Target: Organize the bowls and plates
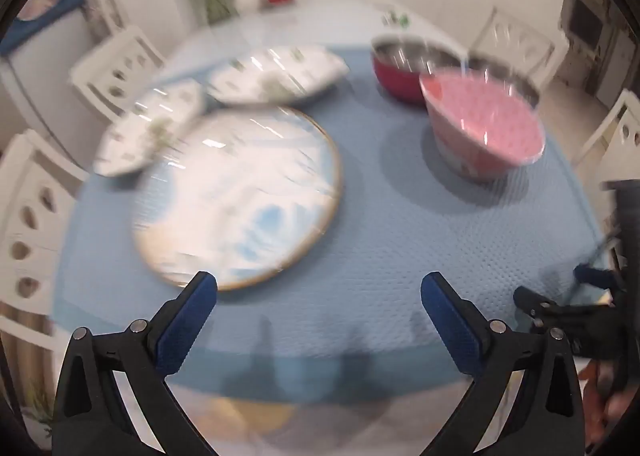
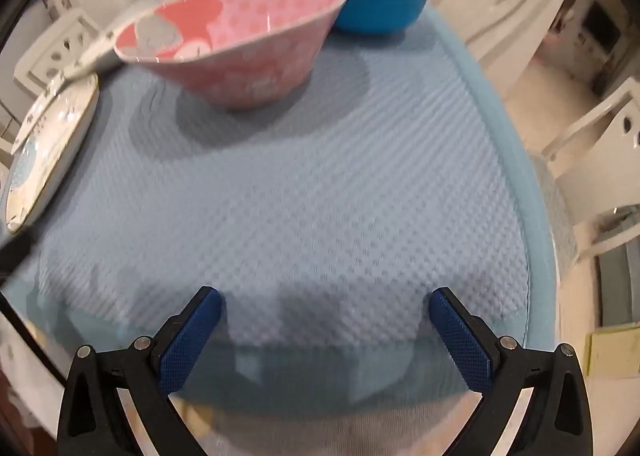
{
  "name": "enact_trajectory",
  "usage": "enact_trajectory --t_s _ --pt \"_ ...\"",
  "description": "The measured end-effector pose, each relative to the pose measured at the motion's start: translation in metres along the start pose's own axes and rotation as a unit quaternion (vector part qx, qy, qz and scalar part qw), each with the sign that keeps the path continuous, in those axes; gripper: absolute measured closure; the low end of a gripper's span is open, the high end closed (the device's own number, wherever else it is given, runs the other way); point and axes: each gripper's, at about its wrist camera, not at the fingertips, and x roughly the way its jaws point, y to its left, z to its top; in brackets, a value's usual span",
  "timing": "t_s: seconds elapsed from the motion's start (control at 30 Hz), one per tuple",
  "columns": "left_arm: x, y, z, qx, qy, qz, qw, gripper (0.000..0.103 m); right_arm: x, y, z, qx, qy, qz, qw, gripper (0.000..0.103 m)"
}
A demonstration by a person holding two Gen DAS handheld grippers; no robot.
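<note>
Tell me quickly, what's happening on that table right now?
Left gripper and right gripper both open, empty. Round plate, pink bowl untouched on the blue mat. Nothing in the way.

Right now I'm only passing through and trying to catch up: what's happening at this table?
A person holds a gripper in each hand above a blue mat, and neither grips anything. The left gripper and right gripper both have their fingers wide apart over bare mat. The dishes look untouched: a large gold-rimmed plate with two smaller plates behind it, a pink bowl, a red bowl and a blue bowl. Sorting seems not yet begun.
</note>
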Motion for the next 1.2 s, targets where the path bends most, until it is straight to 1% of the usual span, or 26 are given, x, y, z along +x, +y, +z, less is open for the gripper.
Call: enact_trajectory --t_s 0.07,0.1,0.13,0.17,0.23,0.3,0.37,0.4,0.47,0.53,0.57,0.6,0.67,0.7,0.77,0.87,1.0,1.07,1.13,1.2 --pt "-0.027 0.016 -0.001 -0.012 -0.025 0.01 0.9996 0.001 -0.002 -0.001 0.002 0.016 0.031 -0.001 0.999 0.0" --pt "-0.041 0.031 0.002 -0.023 -0.041 0.011 0.9988 0.001 -0.006 0.0 0.0 0.028 0.038 0.01 0.999 0.0" --pt "-0.055 0.046 0.006 -0.036 -0.055 0.016 0.9977 0.001 -0.013 0.002 -0.003 0.043 0.039 0.029 0.998 0.0" --pt "-0.067 0.052 0.007 -0.042 -0.065 0.022 0.9967 0.001 -0.02 0.005 -0.004 0.049 0.036 0.04 0.997 0.0" --pt "-0.086 0.073 0.012 -0.055 -0.09 0.042 0.9935 0.001 -0.043 0.022 0.0 0.043 0.016 0.052 0.998 0.0" --pt "-0.109 0.096 0.018 -0.067 -0.112 0.055 0.9899 0.001 -0.078 0.045 0.008 0.018 -0.027 0.053 0.998 0.0" --pt "-0.123 0.114 0.021 -0.076 -0.13 0.061 0.9867 0.001 -0.115 0.069 0.007 -0.002 -0.082 0.051 0.995 0.0" --pt "-0.129 0.12 0.021 -0.077 -0.135 0.068 0.9855 0.001 -0.141 0.09 0.004 -0.011 -0.121 0.046 0.992 0.0" --pt "-0.134 0.13 0.018 -0.08 -0.142 0.075 0.9838 0.001 -0.171 0.107 -0.004 -0.013 -0.183 0.035 0.982 0.0" --pt "-0.132 0.139 0.012 -0.101 -0.137 0.073 0.9828 0.001 -0.183 0.134 -0.006 -0.014 -0.243 0.012 0.97 0.0" --pt "-0.13 0.143 0.008 -0.115 -0.135 0.062 0.9822 0.001 -0.182 0.144 -0.004 -0.017 -0.253 0.002 0.967 0.0" --pt "-0.125 0.148 0.002 -0.132 -0.133 0.04 0.9815 0.001 -0.178 0.159 -0.003 -0.026 -0.249 -0.013 0.968 0.0" --pt "-0.117 0.154 -0.004 -0.14 -0.124 0.022 0.9821 0.001 -0.165 0.174 -0.002 -0.041 -0.219 -0.03 0.974 0.0" --pt "-0.11 0.157 -0.006 -0.137 -0.116 0.011 0.9838 0.001 -0.16 0.184 -0.003 -0.047 -0.205 -0.028 0.977 0.0" --pt "-0.102 0.164 -0.005 -0.125 -0.108 -0.001 0.9863 0.001 -0.151 0.191 -0.003 -0.045 -0.197 -0.027 0.979 0.0" --pt "-0.096 0.175 -0.001 -0.124 -0.113 -0.023 0.9856 0.001 -0.157 0.202 -0.014 -0.034 -0.207 -0.027 0.977 0.0" --pt "-0.091 0.181 0.0 -0.115 -0.118 -0.045 0.9853 0.001 -0.159 0.206 -0.021 -0.019 -0.216 -0.055 0.975 0.0" --pt "-0.088 0.18 0.006 -0.108 -0.114 -0.055 0.986 0.001 -0.163 0.202 -0.023 -0.011 -0.219 -0.053 0.974 0.0" --pt "-0.085 0.177 0.011 -0.094 -0.112 -0.067 0.987 0.001 -0.167 0.201 -0.018 0.003 -0.223 -0.052 0.973 0.0" --pt "-0.085 0.177 0.015 -0.079 -0.12 -0.072 0.9871 0.001 -0.173 0.199 -0.014 0.014 -0.233 -0.048 0.971 0.0"
